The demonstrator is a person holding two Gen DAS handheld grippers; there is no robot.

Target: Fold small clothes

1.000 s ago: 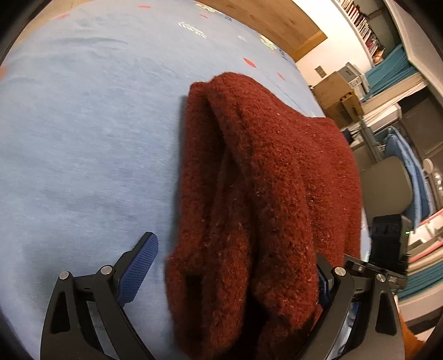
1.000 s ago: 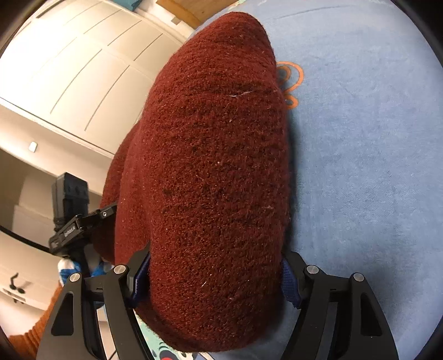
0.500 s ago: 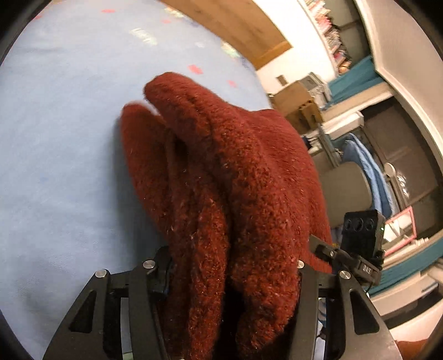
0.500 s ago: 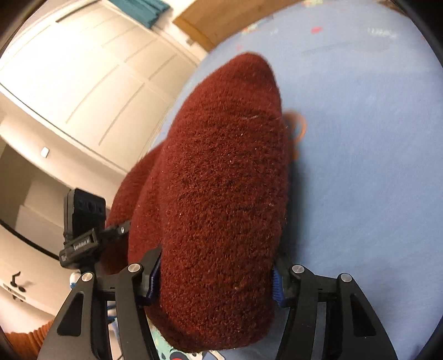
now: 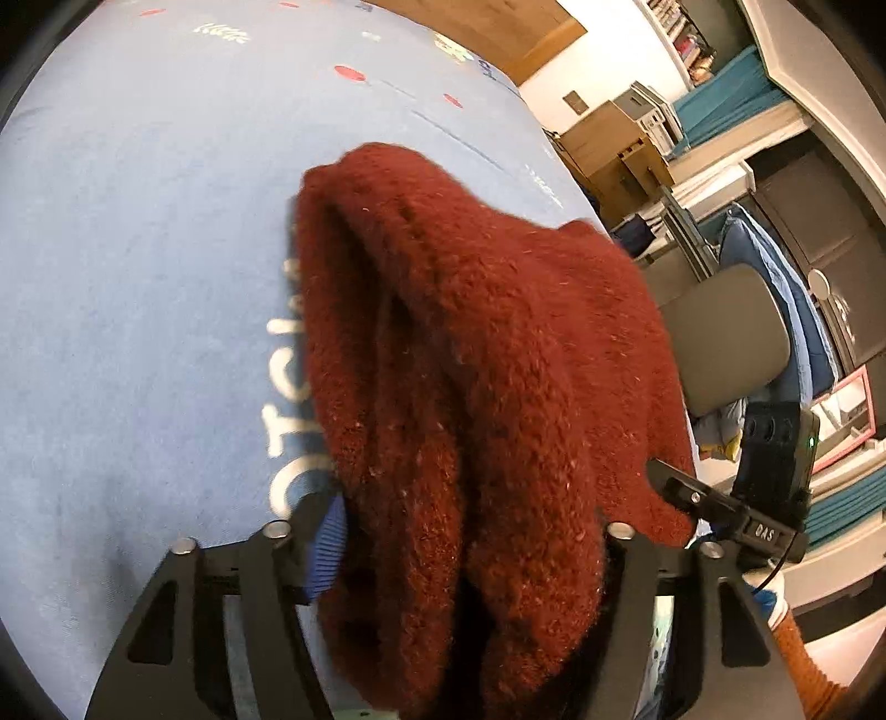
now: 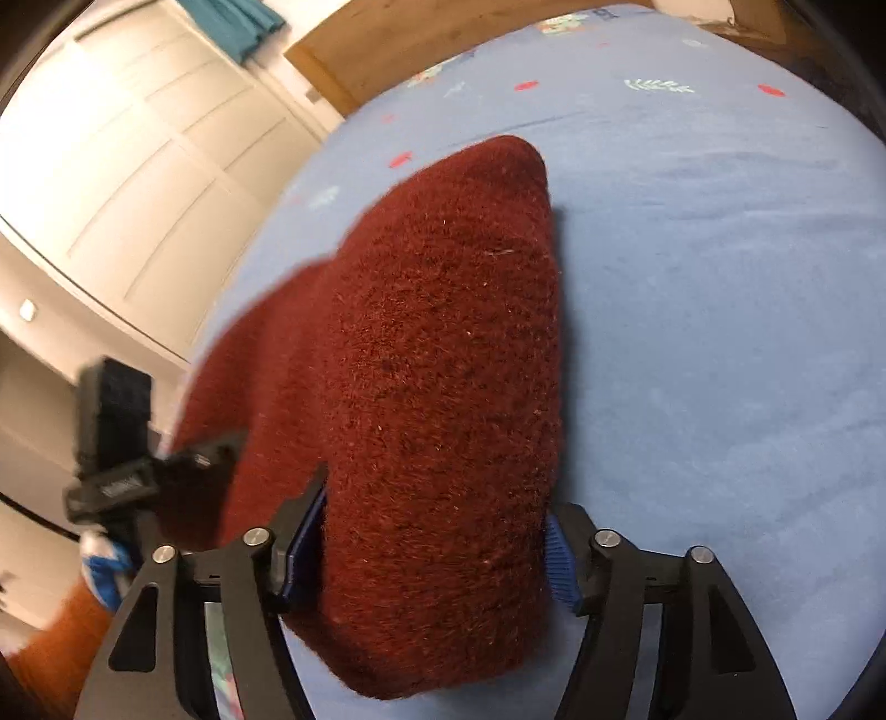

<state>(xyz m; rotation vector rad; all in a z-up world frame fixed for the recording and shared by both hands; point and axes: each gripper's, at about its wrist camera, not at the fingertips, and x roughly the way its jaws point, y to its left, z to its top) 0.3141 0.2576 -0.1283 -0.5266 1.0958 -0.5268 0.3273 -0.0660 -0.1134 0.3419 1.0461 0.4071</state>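
Note:
A dark red fuzzy knit garment (image 5: 470,387) is bunched in thick folds over a light blue bed sheet (image 5: 138,249). My left gripper (image 5: 470,559) is shut on one end of it, with the cloth filling the gap between the blue pads. My right gripper (image 6: 432,548) is shut on the other end of the same garment (image 6: 443,387). The right gripper's body shows in the left wrist view (image 5: 769,471), and the left gripper's body shows in the right wrist view (image 6: 116,443). The far end of the garment rests on the sheet.
The blue sheet (image 6: 720,332) has small printed marks and white letters (image 5: 288,399). A wooden headboard (image 6: 443,50) lies beyond. White wardrobe doors (image 6: 138,166) stand on one side. A grey chair (image 5: 725,338), boxes and shelves stand off the other side.
The left gripper went from open beside the garment to shut on it. Both grippers have lifted and drawn back with the garment, so more sheet shows around it.

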